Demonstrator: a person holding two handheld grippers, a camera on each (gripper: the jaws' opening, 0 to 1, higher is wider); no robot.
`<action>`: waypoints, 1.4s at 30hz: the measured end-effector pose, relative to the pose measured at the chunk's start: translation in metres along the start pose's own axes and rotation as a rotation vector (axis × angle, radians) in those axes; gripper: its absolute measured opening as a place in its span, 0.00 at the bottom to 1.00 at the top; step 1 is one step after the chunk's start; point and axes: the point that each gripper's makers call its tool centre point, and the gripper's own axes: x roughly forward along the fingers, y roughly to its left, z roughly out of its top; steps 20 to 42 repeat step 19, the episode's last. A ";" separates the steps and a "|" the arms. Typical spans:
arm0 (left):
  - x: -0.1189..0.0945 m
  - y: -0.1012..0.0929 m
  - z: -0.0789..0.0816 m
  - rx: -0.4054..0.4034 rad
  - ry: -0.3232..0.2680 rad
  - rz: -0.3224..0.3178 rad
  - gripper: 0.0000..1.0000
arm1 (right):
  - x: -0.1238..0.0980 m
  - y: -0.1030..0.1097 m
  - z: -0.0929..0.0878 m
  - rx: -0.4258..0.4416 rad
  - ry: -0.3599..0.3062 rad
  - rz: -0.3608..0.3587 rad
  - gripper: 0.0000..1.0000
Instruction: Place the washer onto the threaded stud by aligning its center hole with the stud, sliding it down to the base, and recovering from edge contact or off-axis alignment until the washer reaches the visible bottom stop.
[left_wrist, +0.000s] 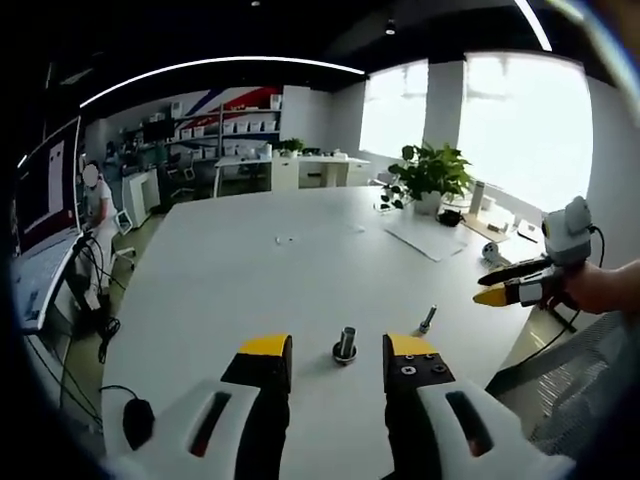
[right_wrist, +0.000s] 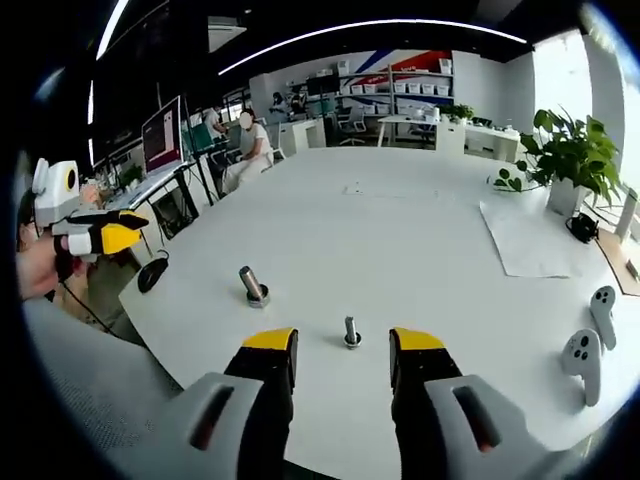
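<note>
A short thick threaded stud (left_wrist: 345, 343) stands upright on the white table (left_wrist: 250, 290), with a dark ring at its foot. It lies just ahead of my left gripper (left_wrist: 338, 350), whose yellow-tipped jaws stand open and hold nothing. A thinner bolt (left_wrist: 427, 319) stands to its right. My right gripper (left_wrist: 490, 283) hovers at the table's right edge in a hand. In the right gripper view, the thin bolt (right_wrist: 351, 331) stands ahead of the open, unloaded right gripper (right_wrist: 343, 342), and the thick stud (right_wrist: 253, 285) is to its left. The left gripper (right_wrist: 135, 228) is at far left.
A black mouse (right_wrist: 152, 273) lies near the table edge. Two white controllers (right_wrist: 590, 345) rest at the right, with a paper sheet (right_wrist: 530, 240) and a potted plant (right_wrist: 570, 160) behind. A person sits at a monitor desk (right_wrist: 165, 135) beyond.
</note>
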 end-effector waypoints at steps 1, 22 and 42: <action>-0.001 -0.001 -0.001 -0.001 0.003 -0.001 0.35 | 0.000 0.000 0.000 0.001 0.000 0.001 0.39; 0.000 -0.001 -0.003 -0.003 0.015 -0.004 0.35 | 0.000 0.000 -0.008 -0.007 0.026 0.004 0.39; 0.000 -0.001 -0.003 -0.003 0.015 -0.004 0.35 | 0.000 0.000 -0.008 -0.007 0.026 0.004 0.39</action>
